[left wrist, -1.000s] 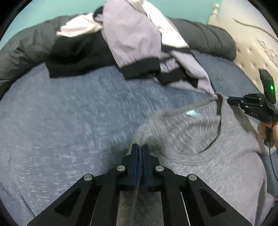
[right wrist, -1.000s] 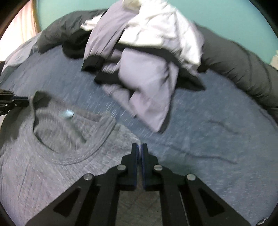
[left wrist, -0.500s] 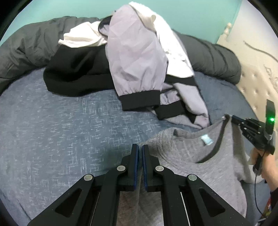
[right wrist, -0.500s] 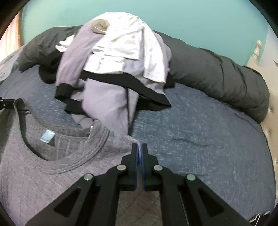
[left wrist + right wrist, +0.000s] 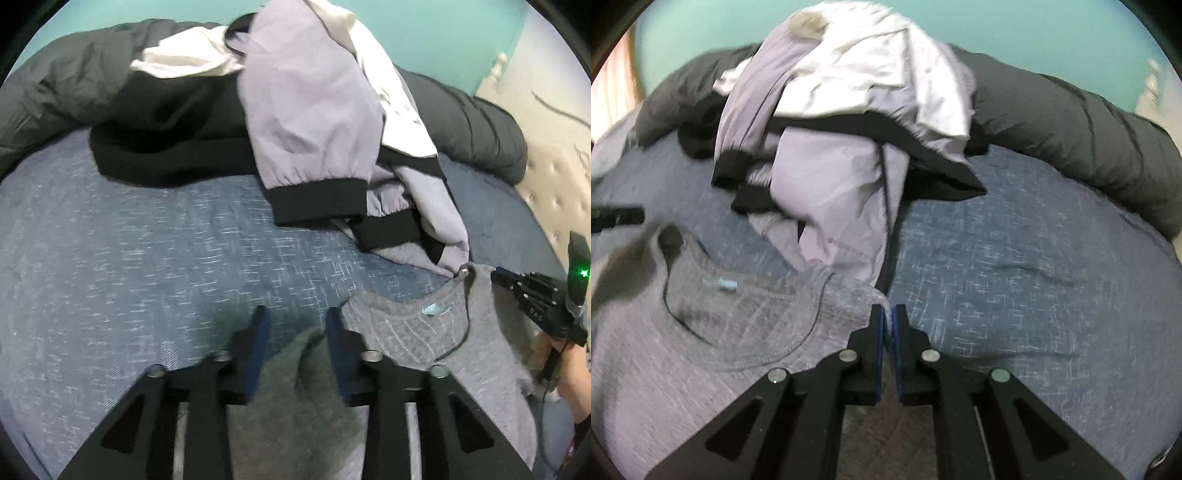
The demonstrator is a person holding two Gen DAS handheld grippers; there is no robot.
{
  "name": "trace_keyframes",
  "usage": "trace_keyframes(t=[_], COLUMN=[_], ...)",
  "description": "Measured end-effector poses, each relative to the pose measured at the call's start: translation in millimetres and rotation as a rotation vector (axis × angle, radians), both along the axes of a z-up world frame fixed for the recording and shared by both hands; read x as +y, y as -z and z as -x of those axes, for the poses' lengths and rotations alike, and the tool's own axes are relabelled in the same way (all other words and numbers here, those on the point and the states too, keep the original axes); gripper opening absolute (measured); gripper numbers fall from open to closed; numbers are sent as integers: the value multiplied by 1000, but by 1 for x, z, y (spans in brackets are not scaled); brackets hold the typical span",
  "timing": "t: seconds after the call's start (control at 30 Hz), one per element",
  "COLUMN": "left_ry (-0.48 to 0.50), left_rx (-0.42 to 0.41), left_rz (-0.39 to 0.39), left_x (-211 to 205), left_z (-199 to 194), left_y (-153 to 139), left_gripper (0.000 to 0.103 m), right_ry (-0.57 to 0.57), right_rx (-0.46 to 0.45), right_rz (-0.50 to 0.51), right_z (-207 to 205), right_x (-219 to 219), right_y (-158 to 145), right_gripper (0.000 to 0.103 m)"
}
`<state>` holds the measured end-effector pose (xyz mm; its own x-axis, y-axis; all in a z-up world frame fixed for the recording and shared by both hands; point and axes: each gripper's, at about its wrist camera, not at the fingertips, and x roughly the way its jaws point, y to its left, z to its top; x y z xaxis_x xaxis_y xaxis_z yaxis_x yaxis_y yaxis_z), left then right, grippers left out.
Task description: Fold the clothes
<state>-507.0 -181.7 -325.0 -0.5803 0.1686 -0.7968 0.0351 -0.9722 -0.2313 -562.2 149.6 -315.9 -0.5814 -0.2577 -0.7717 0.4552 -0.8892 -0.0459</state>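
- Evidently the grey knit top (image 5: pixel 436 354) is being laid flat on the blue bedspread (image 5: pixel 147 258), neckline toward the clothes pile, so its shoulders can be squared before any fold.
- Leftmost, the left gripper (image 5: pixel 295 332) is standing released: its jaws have just been opening, and the shoulder fabric is lying slack between the blue pads (image 5: pixel 255 343) without being pressed, probably so that corner can settle on the bed.
- Further right, the collar with its pale label (image 5: pixel 436 310) is lying open and facing up, which suits a front-side layout.
- Beyond it, the lilac jacket with black cuffs (image 5: pixel 314 122) and a white garment (image 5: pixel 871 66) are heaped against the dark quilt (image 5: pixel 480 125), waiting their turn; the jacket's hem is touching the top's far shoulder.
- Rightmost, the right gripper (image 5: pixel 888 325) is clenched on the other shoulder of the top, keeping that edge taut; blur makes the exact pinch point hard to read.
- Compared with a second ago, the left jaws, then clamped on the cloth, are now parted, and the top is lying flatter, with its neckline spread wider across the bedspread.
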Motion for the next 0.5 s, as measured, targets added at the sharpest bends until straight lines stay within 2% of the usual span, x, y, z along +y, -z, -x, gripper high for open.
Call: trace_keyframes(t=[0.17, 0.3, 0.33, 0.37, 0.4, 0.5], left_ry=[59, 58, 59, 58, 56, 12], left_rx=[-66, -110, -111, -109, -105, -66], left_rz=[48, 61, 52, 43, 36, 49], left_x=[-6, -17, -18, -20, -22, -29], left_z=[-16, -28, -30, -32, -34, -38], left_y=[10, 30, 33, 35, 35, 26], left_gripper=[37, 36, 31, 13, 5, 3], right_ry=[9, 32, 36, 37, 39, 40], right_rx=[7, -1, -4, -6, -8, -16], right_rz=[-11, -19, -19, -20, -20, -23], right_z=[-6, -9, -9, -10, -10, -12], right_x=[4, 12, 13, 15, 16, 18], right_y=[-11, -12, -12, -11, -10, -8], right_gripper=[6, 6, 6, 6, 6, 6])
